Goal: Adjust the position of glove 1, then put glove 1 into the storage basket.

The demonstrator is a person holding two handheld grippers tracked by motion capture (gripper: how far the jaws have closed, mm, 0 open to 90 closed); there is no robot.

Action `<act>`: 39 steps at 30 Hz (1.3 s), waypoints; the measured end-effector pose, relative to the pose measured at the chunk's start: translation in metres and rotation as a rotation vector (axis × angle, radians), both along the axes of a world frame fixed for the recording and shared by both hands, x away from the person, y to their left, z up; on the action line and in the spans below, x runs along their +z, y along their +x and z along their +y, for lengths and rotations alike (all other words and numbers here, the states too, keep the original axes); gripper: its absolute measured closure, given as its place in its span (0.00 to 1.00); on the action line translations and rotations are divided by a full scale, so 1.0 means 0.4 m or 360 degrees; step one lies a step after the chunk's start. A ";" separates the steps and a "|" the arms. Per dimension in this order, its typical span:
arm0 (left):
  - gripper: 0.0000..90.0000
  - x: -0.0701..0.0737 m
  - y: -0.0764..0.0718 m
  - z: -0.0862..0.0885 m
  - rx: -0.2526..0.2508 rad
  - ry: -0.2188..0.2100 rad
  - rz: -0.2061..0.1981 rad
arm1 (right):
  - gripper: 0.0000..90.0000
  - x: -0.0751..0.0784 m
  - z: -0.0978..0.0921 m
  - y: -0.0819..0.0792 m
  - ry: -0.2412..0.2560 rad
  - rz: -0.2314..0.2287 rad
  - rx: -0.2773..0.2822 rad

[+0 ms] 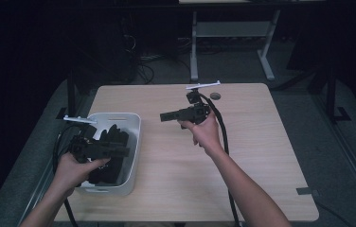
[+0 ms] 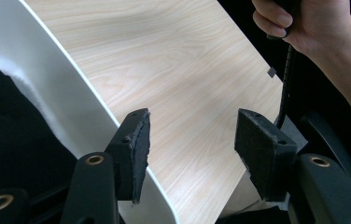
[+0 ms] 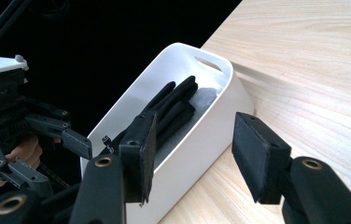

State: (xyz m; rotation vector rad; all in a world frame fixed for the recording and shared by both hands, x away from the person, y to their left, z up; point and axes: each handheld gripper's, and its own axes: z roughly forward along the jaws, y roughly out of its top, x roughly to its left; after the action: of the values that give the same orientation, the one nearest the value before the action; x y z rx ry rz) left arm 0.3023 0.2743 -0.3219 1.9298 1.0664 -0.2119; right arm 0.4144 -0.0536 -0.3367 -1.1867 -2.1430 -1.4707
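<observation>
A white bin [image 1: 136, 137] stands at the table's left side and holds black glove-like items [image 1: 114, 137]. My left gripper [image 1: 126, 152] hovers over the bin, open and empty, pointing right. In the left gripper view its fingertips straddle the bin's rim [image 2: 47, 79], with the black items [image 2: 10, 135] at the left. My right gripper [image 1: 163, 117] is held above the table's middle and points left at the bin, open and empty. The right gripper view shows the bin [image 3: 201, 135] and the black items [image 3: 176, 105] lying inside it.
The light wooden table [image 1: 252, 165] is bare to the right of the bin. A small grey disc [image 1: 215, 96] lies near its far edge. A grey tape piece [image 1: 307, 191] marks the right front corner. White desk legs [image 1: 194, 47] stand beyond the table.
</observation>
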 end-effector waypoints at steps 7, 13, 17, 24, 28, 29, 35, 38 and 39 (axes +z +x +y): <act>0.49 -0.003 0.005 -0.018 -0.0015 0.0005 0.0001 | 0.54 -0.003 -0.041 -0.004 0.0015 0.0018 -0.0036; 0.48 -0.001 0.010 -0.034 -0.0033 0.0007 -0.0002 | 0.54 -0.003 -0.072 -0.007 0.0012 0.0019 -0.0061; 0.47 -0.001 0.011 -0.045 -0.0046 0.0010 -0.0009 | 0.54 -0.004 -0.088 -0.010 0.0020 0.0014 -0.0078; 0.47 0.000 0.013 -0.060 -0.0075 0.0014 -0.0014 | 0.54 -0.007 -0.118 -0.021 0.0017 0.0018 -0.0101; 0.47 0.002 0.015 -0.068 -0.0087 0.0015 -0.0024 | 0.53 -0.010 -0.135 -0.023 0.0023 0.0021 -0.0114; 0.47 0.001 0.015 -0.071 -0.0087 0.0009 -0.0021 | 0.53 -0.010 -0.139 -0.024 0.0027 0.0027 -0.0117; 0.46 -0.001 0.015 -0.084 -0.0111 0.0016 -0.0028 | 0.53 -0.014 -0.156 -0.030 0.0023 0.0030 -0.0132; 0.45 -0.002 0.013 -0.089 -0.0115 0.0013 -0.0023 | 0.53 -0.015 -0.163 -0.035 0.0021 0.0036 -0.0138; 0.45 -0.002 0.012 -0.090 -0.0118 0.0015 -0.0026 | 0.53 -0.015 -0.165 -0.037 0.0018 0.0038 -0.0137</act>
State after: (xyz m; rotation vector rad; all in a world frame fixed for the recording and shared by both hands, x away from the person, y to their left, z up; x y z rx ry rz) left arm 0.3072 0.2383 -0.3226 1.9780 0.9879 -0.2324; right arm 0.3997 -0.1196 -0.3429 -1.3008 -2.0891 -1.4942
